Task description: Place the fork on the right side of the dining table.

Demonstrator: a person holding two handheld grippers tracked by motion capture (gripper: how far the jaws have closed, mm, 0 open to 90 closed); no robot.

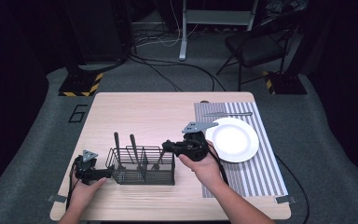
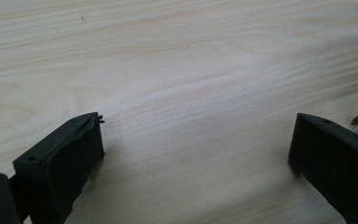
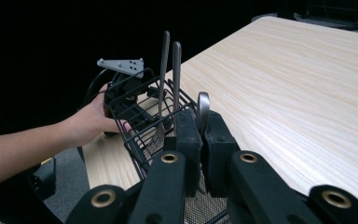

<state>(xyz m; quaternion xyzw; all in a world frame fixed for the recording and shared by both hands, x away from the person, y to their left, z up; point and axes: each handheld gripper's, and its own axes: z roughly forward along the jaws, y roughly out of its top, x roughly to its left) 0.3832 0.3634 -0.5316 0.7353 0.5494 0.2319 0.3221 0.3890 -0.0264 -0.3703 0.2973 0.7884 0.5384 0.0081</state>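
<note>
A black wire cutlery caddy (image 1: 142,167) stands on the wooden table, left of centre. Two utensils stand upright in it, their handles (image 1: 116,140) (image 3: 164,65) rising above the rim. My right gripper (image 1: 168,147) (image 3: 201,125) hovers over the caddy's right end, shut on the silver handle of a third utensil (image 3: 203,106) that reaches down into the caddy. My left gripper (image 1: 93,172) sits at the caddy's left end, low over the table, jaws wide apart with nothing between them. In the right gripper view, the left gripper's grey plate (image 3: 121,65) shows beyond the caddy.
A white plate (image 1: 233,139) rests on a striped placemat (image 1: 256,177) at the table's right side, just right of my right hand. A long utensil (image 1: 227,113) lies on the mat behind the plate. A folding chair (image 1: 256,46) stands on the floor beyond the table.
</note>
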